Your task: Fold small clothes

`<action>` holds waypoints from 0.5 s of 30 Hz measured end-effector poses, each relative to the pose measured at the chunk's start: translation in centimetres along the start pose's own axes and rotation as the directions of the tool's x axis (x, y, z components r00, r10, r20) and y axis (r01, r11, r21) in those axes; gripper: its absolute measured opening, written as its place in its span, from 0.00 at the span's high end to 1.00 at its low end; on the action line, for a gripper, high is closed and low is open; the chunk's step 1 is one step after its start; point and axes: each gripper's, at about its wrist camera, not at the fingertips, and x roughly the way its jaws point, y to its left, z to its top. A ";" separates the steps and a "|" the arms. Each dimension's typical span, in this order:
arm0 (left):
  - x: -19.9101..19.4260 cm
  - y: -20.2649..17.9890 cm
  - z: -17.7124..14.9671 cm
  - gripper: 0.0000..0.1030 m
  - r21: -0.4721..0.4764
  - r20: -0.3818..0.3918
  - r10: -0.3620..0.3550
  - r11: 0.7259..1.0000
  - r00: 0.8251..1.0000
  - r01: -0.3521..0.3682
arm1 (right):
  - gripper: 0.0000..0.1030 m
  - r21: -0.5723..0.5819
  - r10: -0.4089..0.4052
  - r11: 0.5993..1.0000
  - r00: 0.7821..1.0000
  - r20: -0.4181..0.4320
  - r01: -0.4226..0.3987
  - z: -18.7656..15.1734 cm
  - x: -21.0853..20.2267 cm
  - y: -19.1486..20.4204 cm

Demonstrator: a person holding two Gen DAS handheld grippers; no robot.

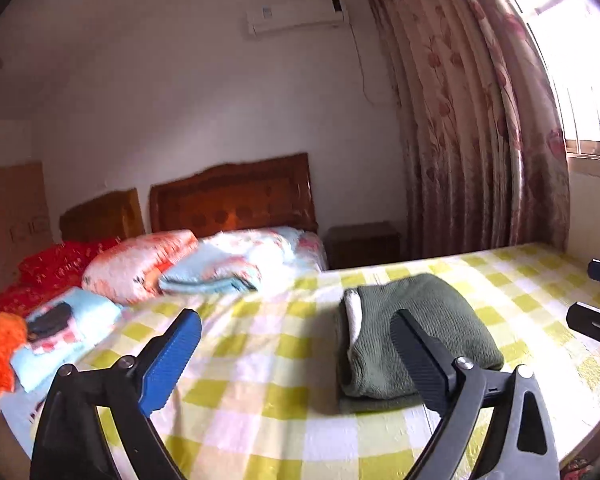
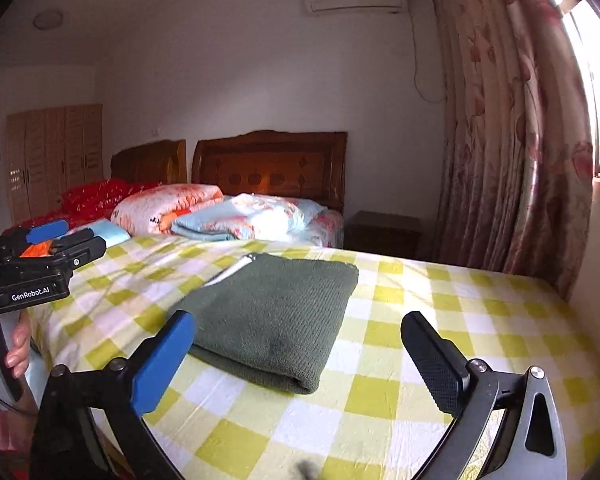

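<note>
Folded green knit on the checked bed; both grippers spread wide, empty.

Left wrist: left gripper [image 1: 296, 344] hovers just left of the green garment [image 1: 412, 332]; soft, thick, light. Right wrist: right gripper [image 2: 298, 354] hangs over its near folded edge, likely the best place to pinch all layers on the bed sheet [image 2: 440, 320].

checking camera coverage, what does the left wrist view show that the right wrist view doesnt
Only the left wrist view shows the orange fuzzy item at the bed's left edge and the white lining at the garment's open end. Only the right wrist view shows the wooden wardrobe, the person's fingers and the left claw from outside. Both show the folded green garment, the checked sheet, headboards, curtain and air conditioner.
</note>
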 end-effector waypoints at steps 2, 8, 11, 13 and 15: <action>-1.0 -0.7 0.2 0.05 0.017 0.005 0.045 0.999 0.999 -0.045 | 0.00 0.006 -0.003 1.000 1.000 -0.019 0.003 0.2 -0.5 0.4; 1.1 -4.2 -2.8 0.05 0.000 -0.220 -0.098 0.995 0.971 0.101 | 0.00 0.019 -0.039 0.999 0.984 -0.172 0.043 -3.4 1.0 1.2; 1.9 -5.7 -5.1 0.06 -0.014 -0.304 -0.116 0.993 0.945 0.117 | 0.00 0.024 -0.069 0.997 0.967 -0.246 0.077 -5.1 2.1 0.9; 2.2 -6.2 -6.0 0.06 -0.019 -0.332 -0.128 0.991 0.935 0.129 | 0.00 0.031 -0.084 0.995 0.961 -0.263 0.095 -5.5 2.4 0.6; 2.1 -6.6 -6.6 0.06 -0.026 -0.345 -0.142 0.990 0.928 0.142 | 0.00 0.040 -0.103 0.992 0.960 -0.259 0.118 -5.5 2.4 0.2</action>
